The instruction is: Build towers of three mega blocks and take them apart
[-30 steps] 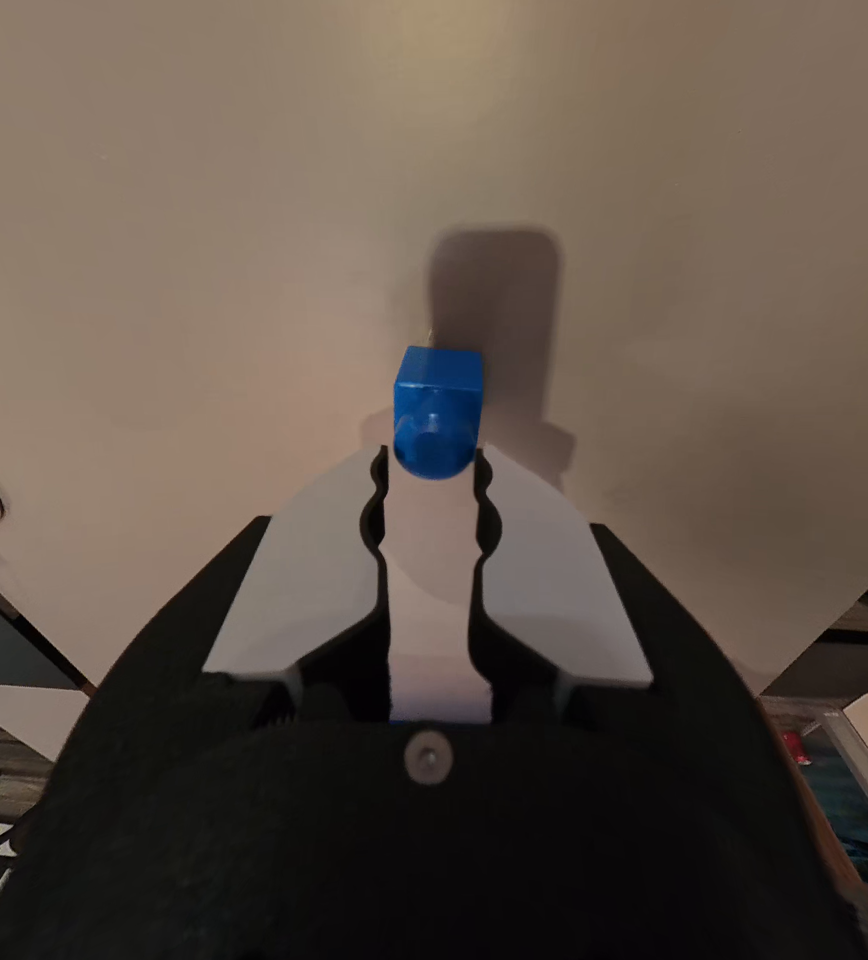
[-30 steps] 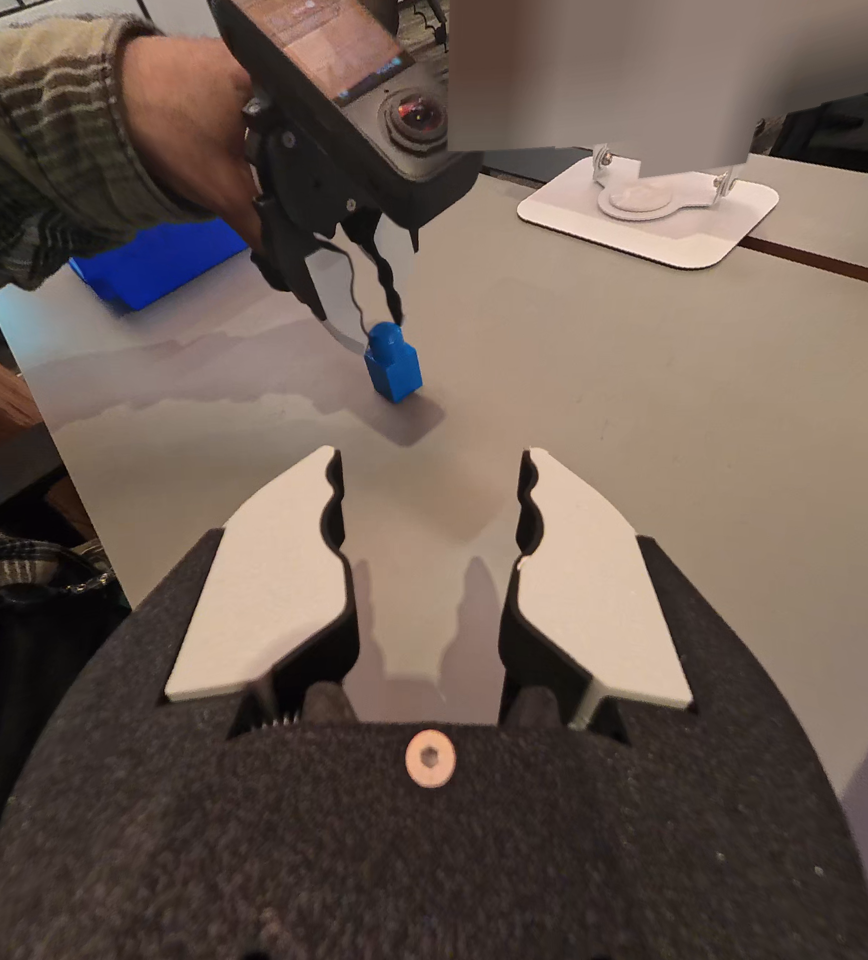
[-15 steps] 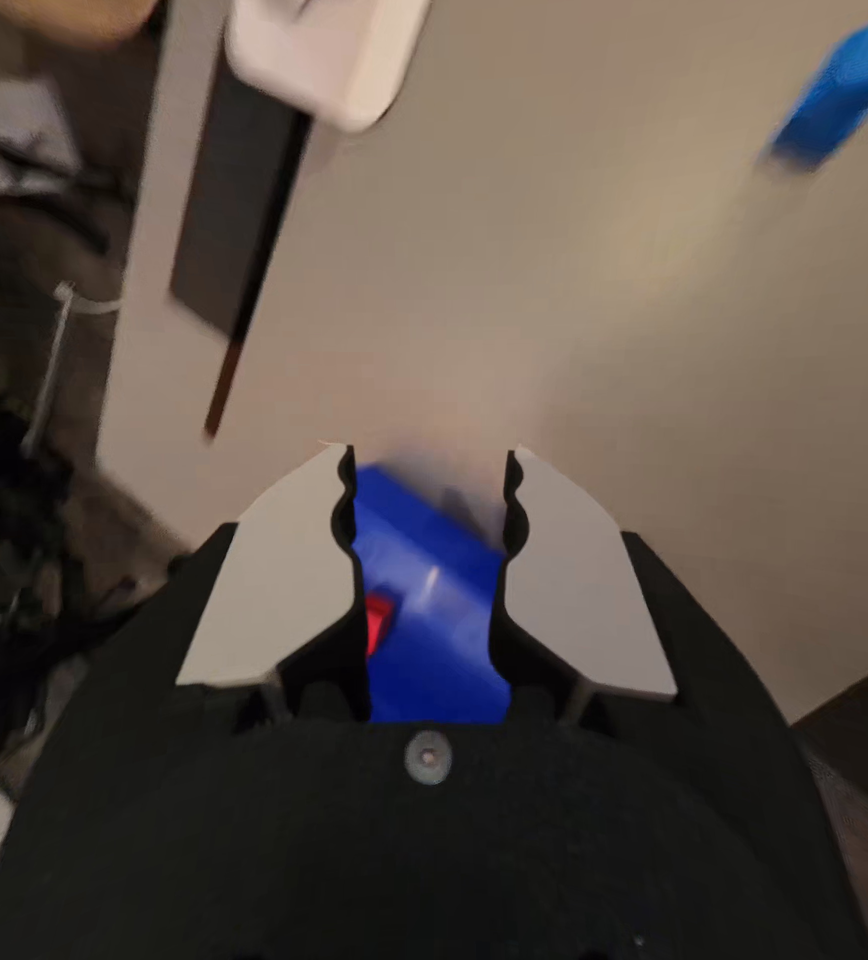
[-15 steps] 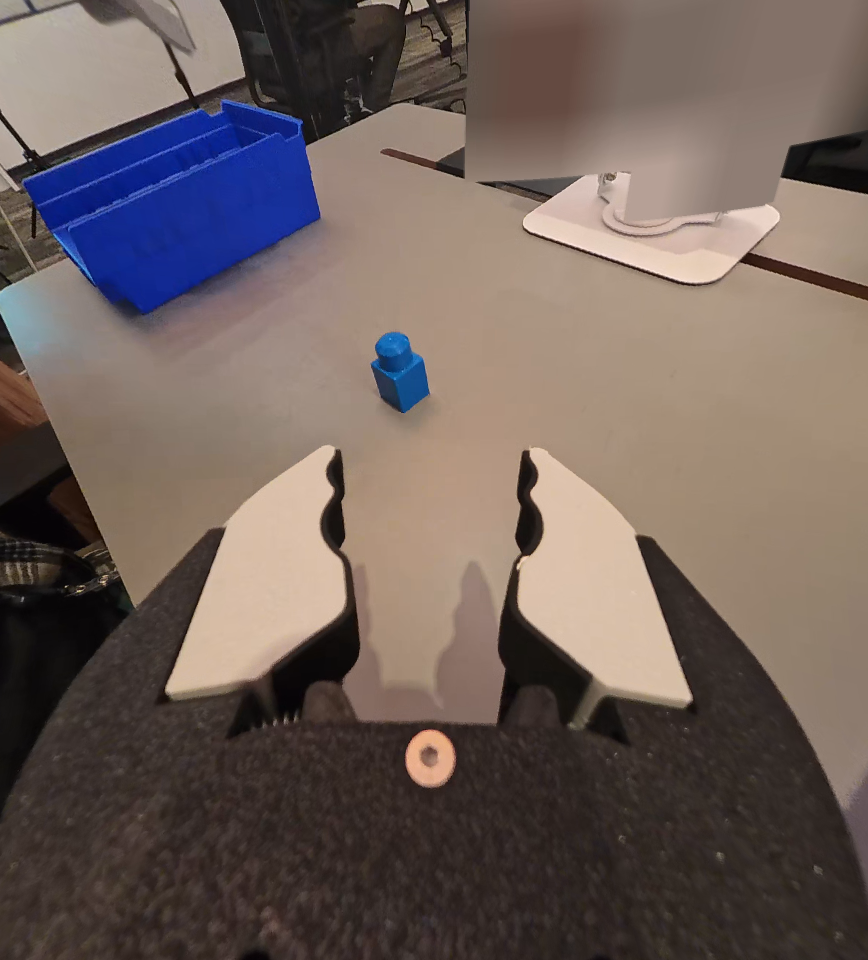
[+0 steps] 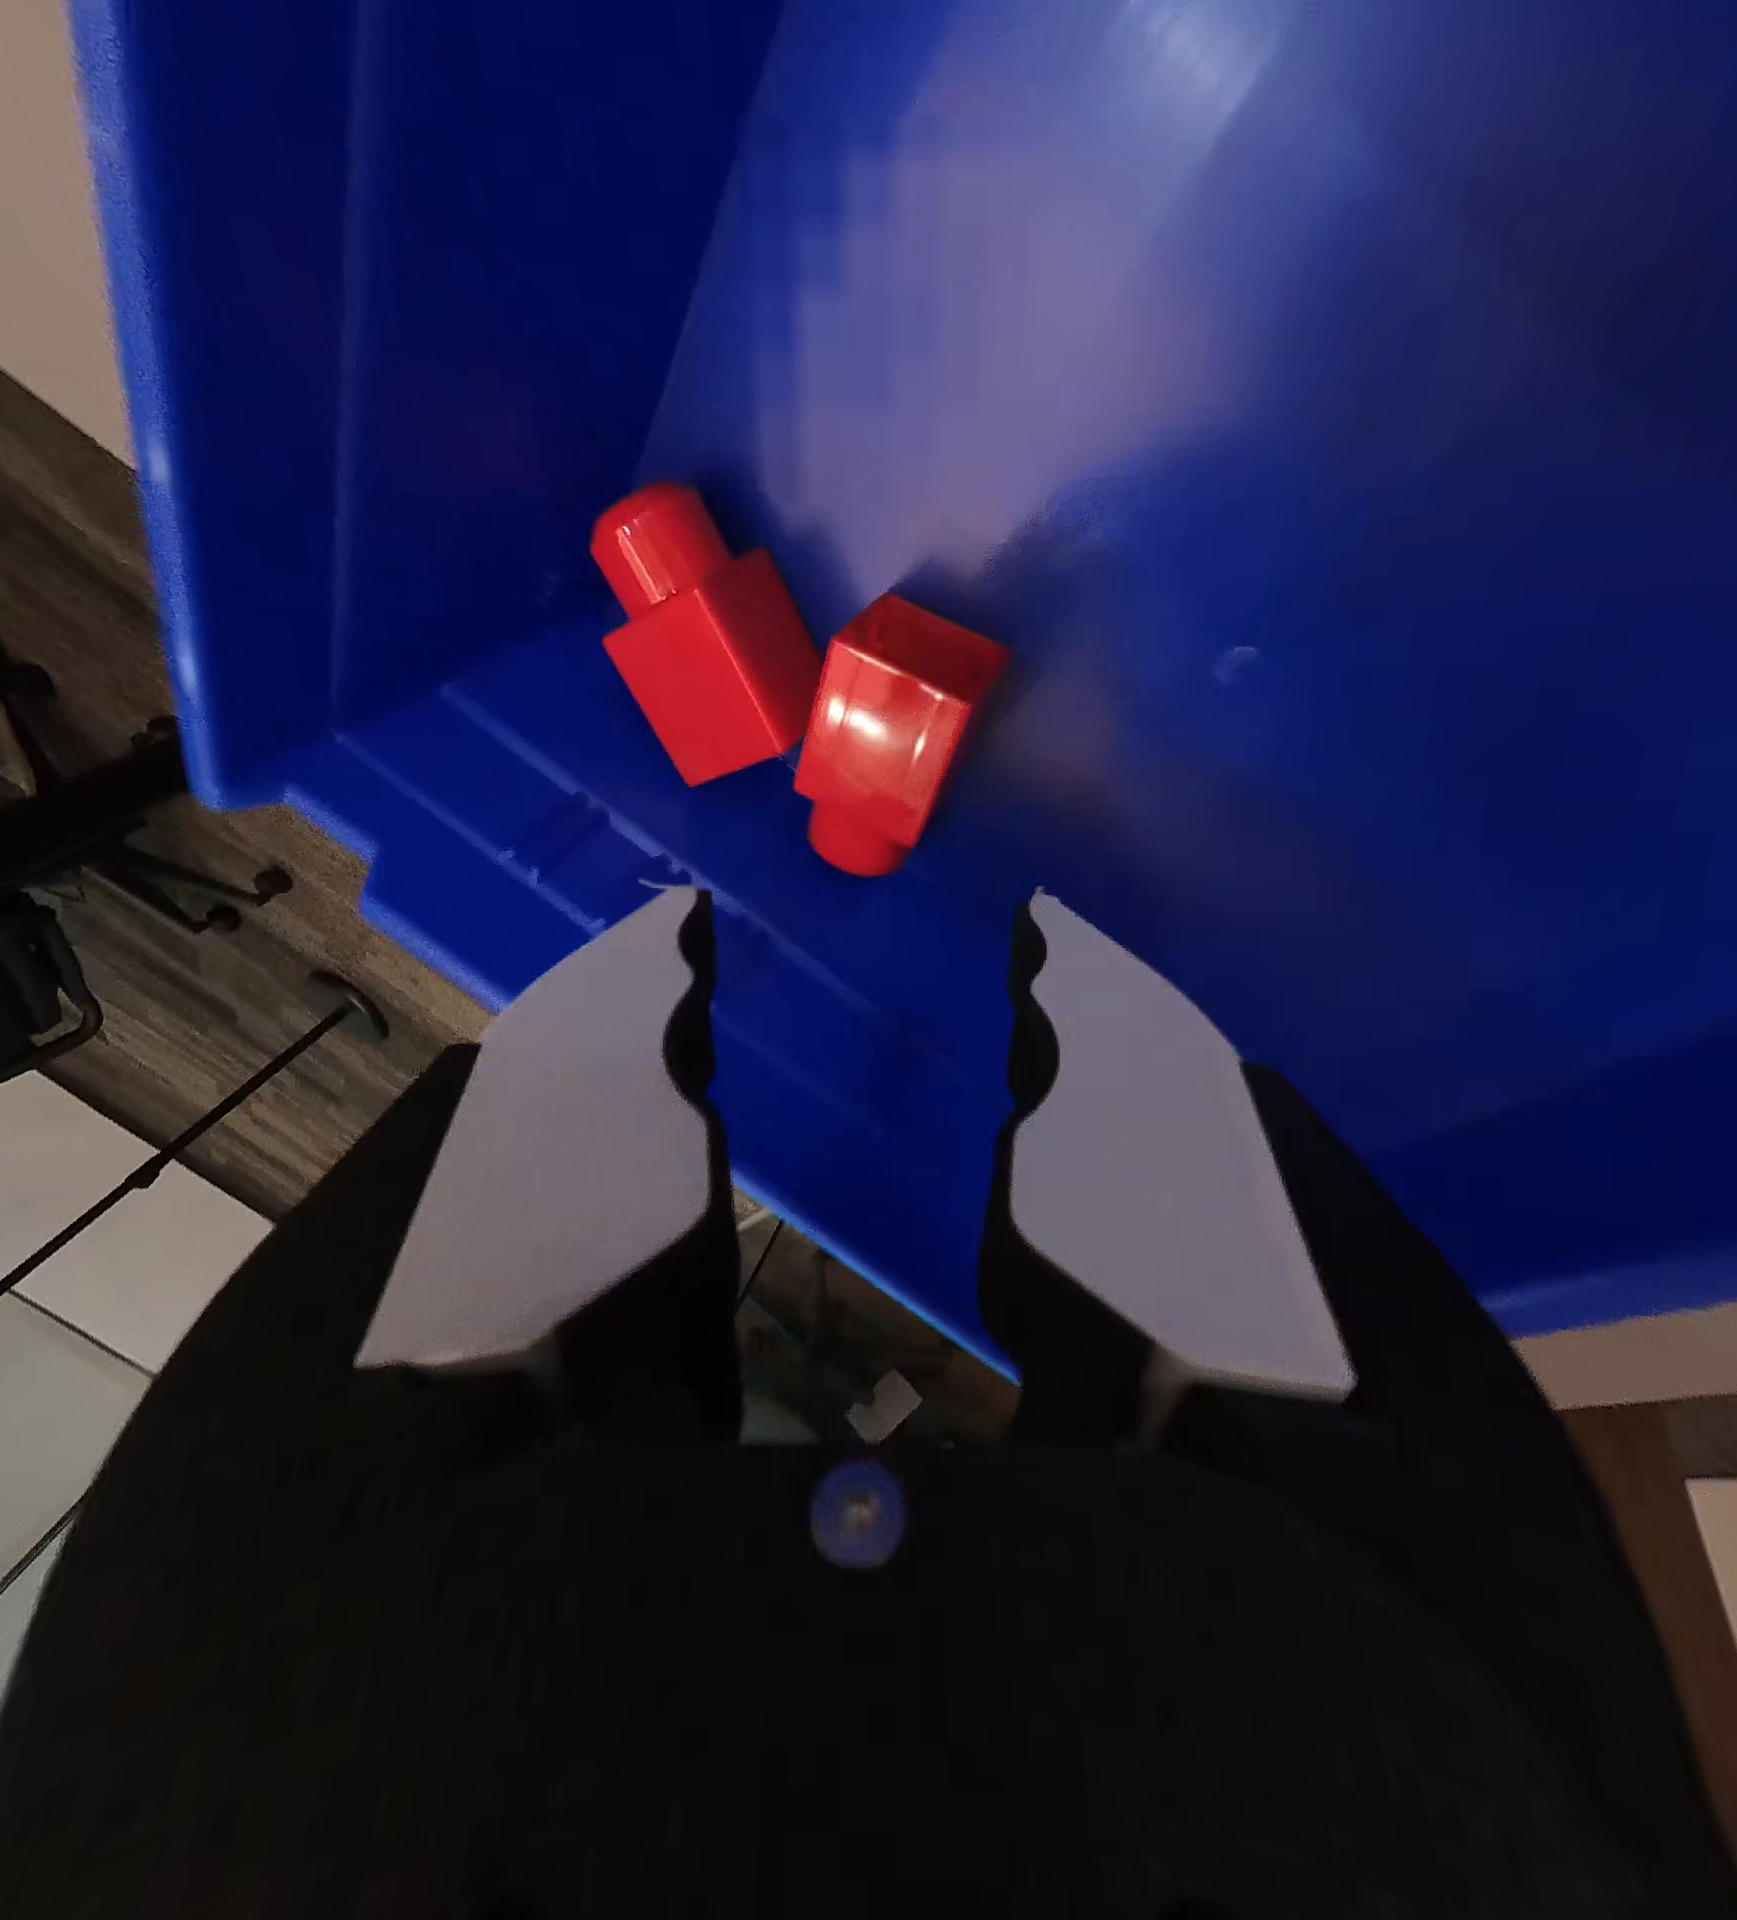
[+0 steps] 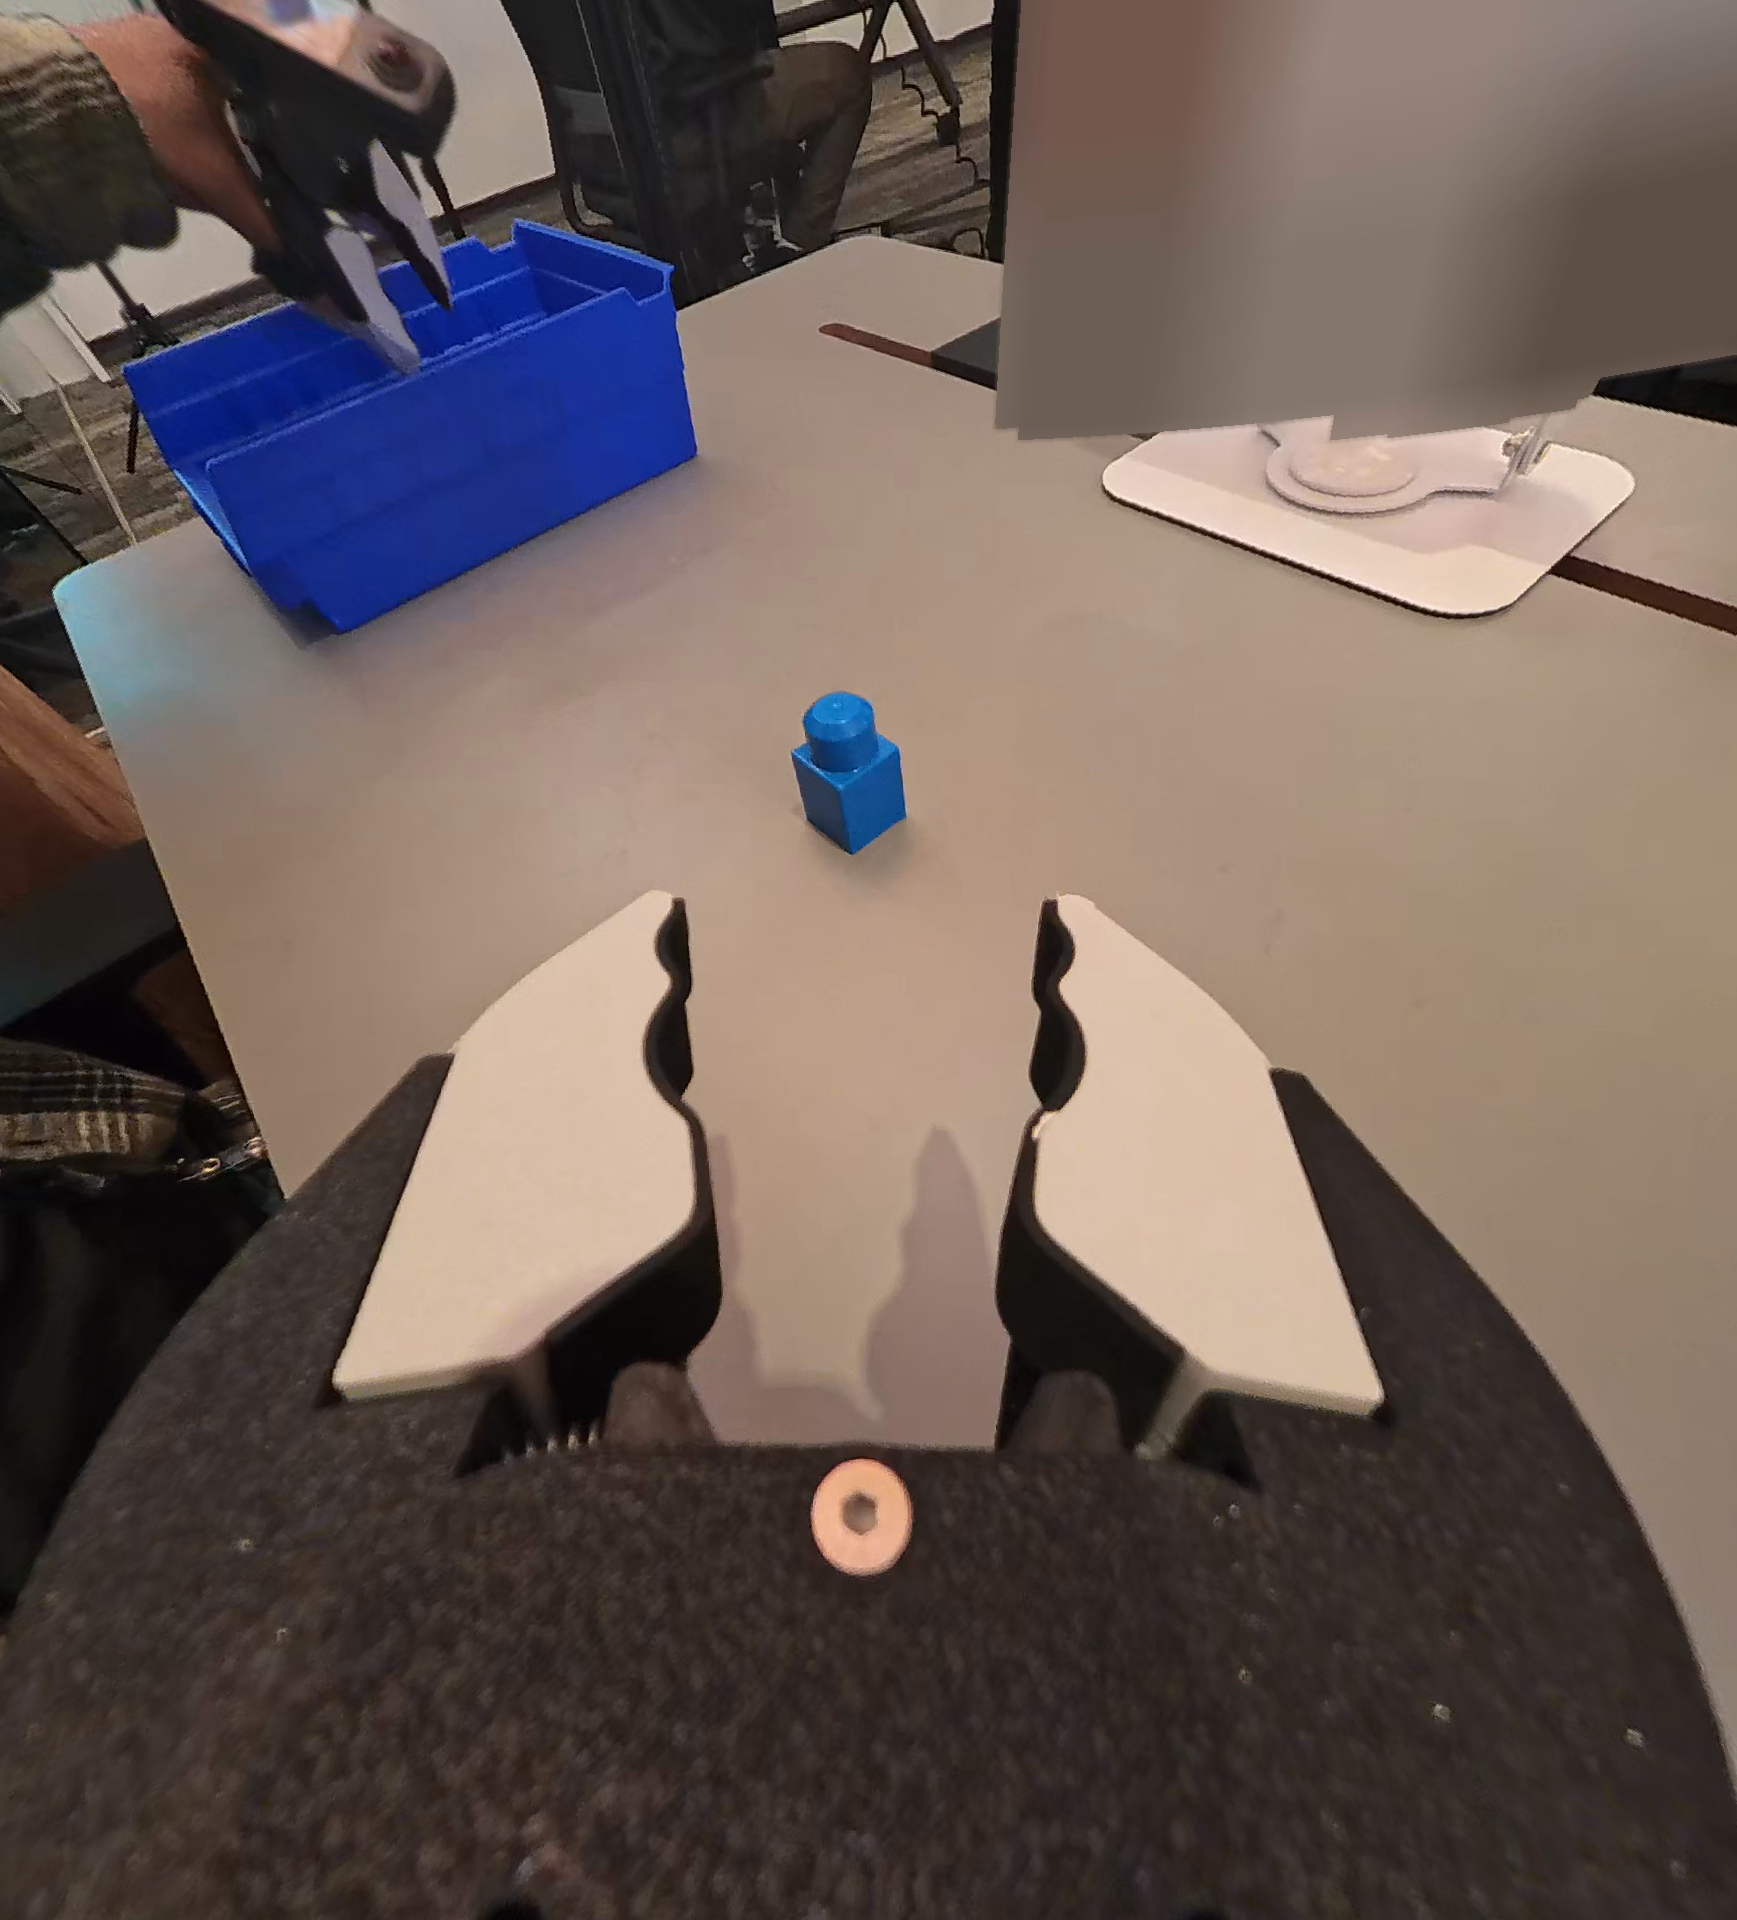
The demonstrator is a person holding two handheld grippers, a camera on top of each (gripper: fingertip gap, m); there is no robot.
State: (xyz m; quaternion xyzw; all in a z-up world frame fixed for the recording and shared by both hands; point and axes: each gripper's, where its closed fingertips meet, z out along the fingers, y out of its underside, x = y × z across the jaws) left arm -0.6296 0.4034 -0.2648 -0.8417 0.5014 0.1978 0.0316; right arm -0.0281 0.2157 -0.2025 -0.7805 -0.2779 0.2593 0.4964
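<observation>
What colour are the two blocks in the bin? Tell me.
Both blocks are red, lying in the blue bin; left wrist view shows them best.

Left wrist view: dim overall, with motion blur strongest on the blue bin (image 5: 1259, 520) walls and rim. A pale, soft sheen spreads across the bin's inner wall toward the upper right. Small white glare spots sit on the two red blocks (image 5: 708, 665), which stay fairly sharp. The gripper body at the bottom is near-black, detail lost.

Right wrist view: brighter, even indoor light from above. The grey table (image 6: 1259, 935) shows a warm patch mid-surface. The blue block (image 6: 848, 774) casts a short, soft shadow at its base; finger shadows fall between the near fingers. The far left gripper (image 6: 396, 312) is motion-blurred. Table edges bow at the frame borders from wide-angle distortion.
</observation>
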